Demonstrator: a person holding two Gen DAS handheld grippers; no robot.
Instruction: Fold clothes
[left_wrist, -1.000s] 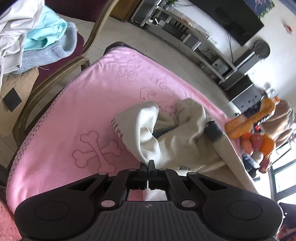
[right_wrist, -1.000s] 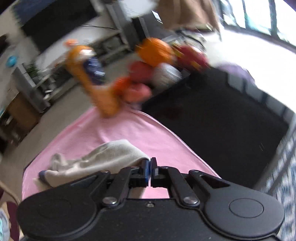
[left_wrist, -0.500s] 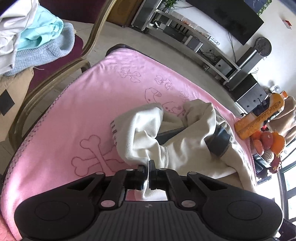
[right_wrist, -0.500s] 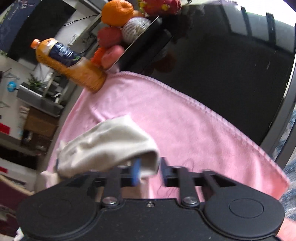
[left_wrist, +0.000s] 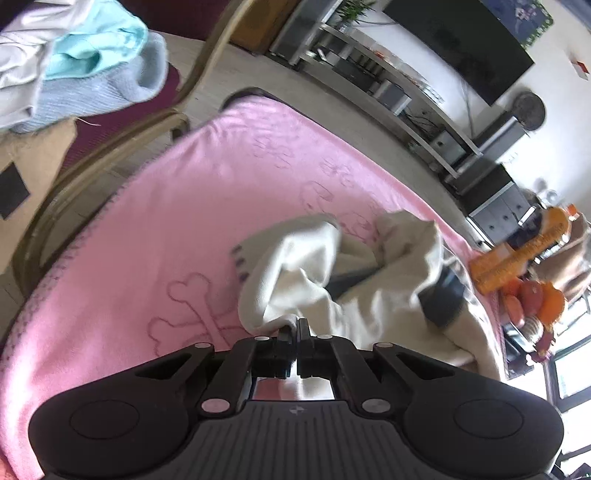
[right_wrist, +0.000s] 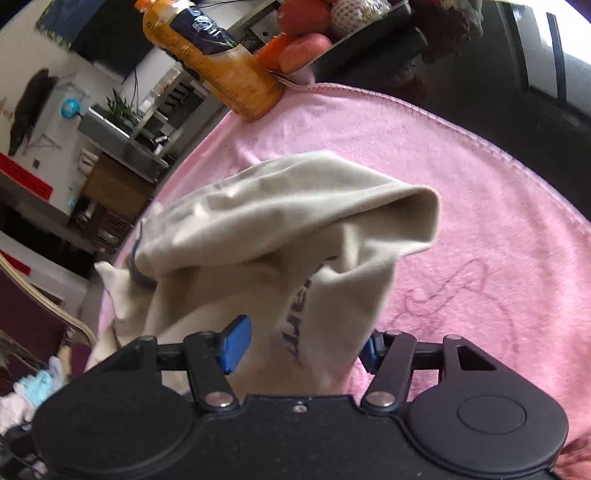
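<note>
Pointing steeply down at the table (left_wrist: 110, 229), which is covered by a pink towel (left_wrist: 207, 206) with bone patterns, the left gripper (left_wrist: 297, 326) has its jaws pressed together on the near edge of a cream garment (left_wrist: 376, 306); a fold of the cloth rises right at the fingertips. The garment lies rumpled on the towel, its dark collar or cuff (left_wrist: 441, 302) showing on the far side, and it stretches away toward an orange bottle (left_wrist: 517, 254) and a pile of fruit (left_wrist: 532, 299) at the table's far corner. The right gripper (right_wrist: 303, 345) is tilted down at a similar slant from the other side. Its jaws have just been opening and now stand apart, the blue pads (right_wrist: 234, 345) on either side of a hanging fold of the same garment (right_wrist: 288, 221) without pressing on it; whether the right-hand pad touches the cloth I cannot tell. In the right wrist view the garment bulges up in a rounded hump above the jaws, with dark printed lettering (right_wrist: 297, 334) on the part that hangs between them. A chair (left_wrist: 122, 144) stands beside the table with a heap of other clothes (left_wrist: 74, 62) on it.
</note>
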